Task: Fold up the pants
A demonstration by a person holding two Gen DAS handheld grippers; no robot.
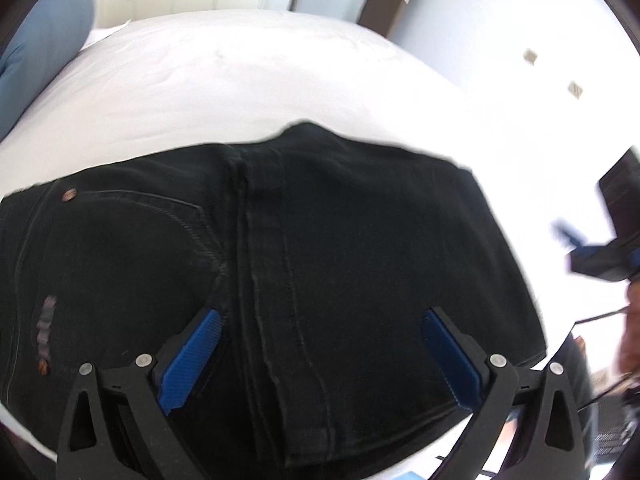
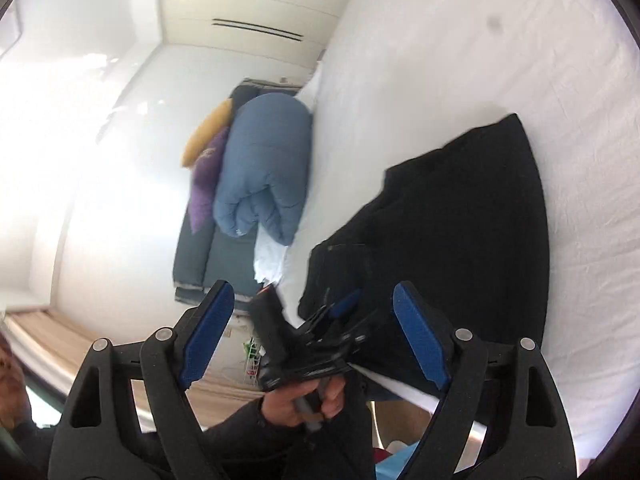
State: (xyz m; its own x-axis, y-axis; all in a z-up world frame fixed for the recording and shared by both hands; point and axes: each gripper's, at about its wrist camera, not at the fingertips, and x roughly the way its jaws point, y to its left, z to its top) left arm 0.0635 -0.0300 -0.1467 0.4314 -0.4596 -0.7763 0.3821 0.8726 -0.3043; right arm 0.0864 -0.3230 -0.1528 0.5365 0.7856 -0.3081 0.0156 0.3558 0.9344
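Observation:
Black pants [image 1: 320, 240] lie folded in a flat stack on the white bed [image 1: 240, 80], with a pocket rivet at the left and a long seam down the middle. My left gripper [image 1: 324, 356] hangs just above them, jaws wide open, with nothing pressed between its blue pads [image 1: 192, 356]. In the right wrist view the pants [image 2: 460, 240] lie at the bed's near edge. A hand [image 2: 304, 400] holds the left gripper [image 2: 336, 312] over them. My right gripper [image 2: 314, 332] is open and empty, off the side of the bed. It also shows blurred as the right gripper [image 1: 592, 256] at the frame's edge.
A rolled blue duvet [image 2: 264, 168] with purple [image 2: 206, 184] and yellow [image 2: 206, 132] pillows rests on a dark bench [image 2: 200, 256] beside the bed. White wardrobe doors [image 2: 248, 8] stand behind. White sheet [image 2: 480, 60] stretches beyond the pants.

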